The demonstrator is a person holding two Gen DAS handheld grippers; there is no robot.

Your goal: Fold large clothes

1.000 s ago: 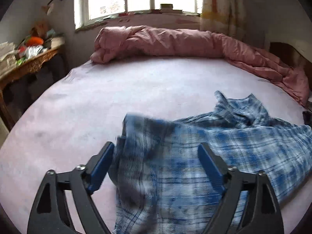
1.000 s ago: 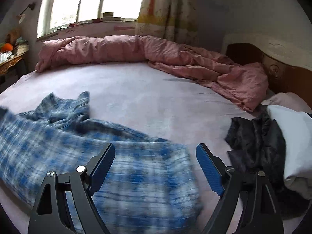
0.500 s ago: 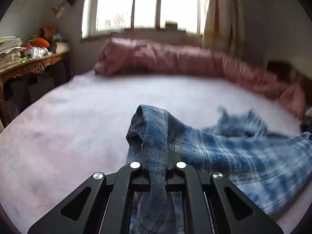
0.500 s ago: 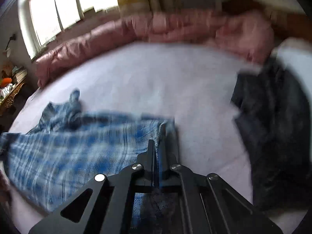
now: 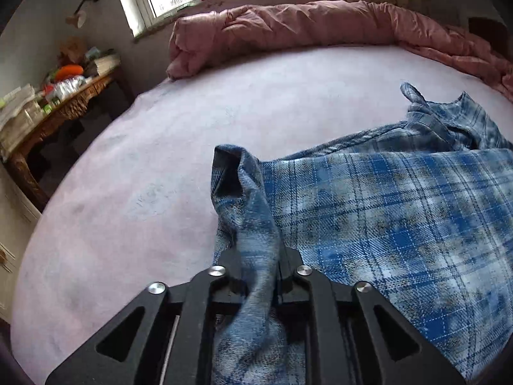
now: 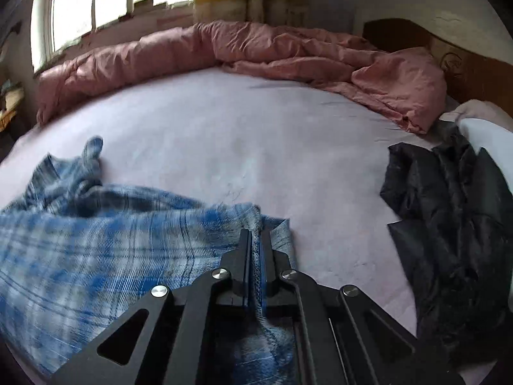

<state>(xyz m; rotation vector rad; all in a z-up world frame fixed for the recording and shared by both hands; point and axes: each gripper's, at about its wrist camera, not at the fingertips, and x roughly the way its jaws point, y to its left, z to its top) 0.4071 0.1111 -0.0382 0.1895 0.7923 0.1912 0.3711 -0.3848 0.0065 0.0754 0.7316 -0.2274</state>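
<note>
A blue plaid shirt (image 5: 400, 208) lies crumpled on the pale pink bed sheet (image 5: 192, 128). My left gripper (image 5: 258, 253) holds a bunched fold of its near left edge, which stands up in a loop above the fingers. The jaws are opening slightly, with the cloth still pinched between them. In the right wrist view the shirt (image 6: 96, 250) spreads to the left, and my right gripper (image 6: 255, 234) is shut tight on a thin fold of its near right edge. The collar end lies farther back on the bed.
A rolled pink duvet (image 5: 288, 29) runs along the far side of the bed under the window and ends near the wooden headboard (image 6: 465, 67). A black garment (image 6: 449, 224) and a white pillow (image 6: 490, 141) lie at the right. A cluttered side table (image 5: 64, 102) stands at the left.
Both grippers stood open over the shirt's near edge a second ago. They have since closed on it, and both have sunk a little with the cloth in them.
</note>
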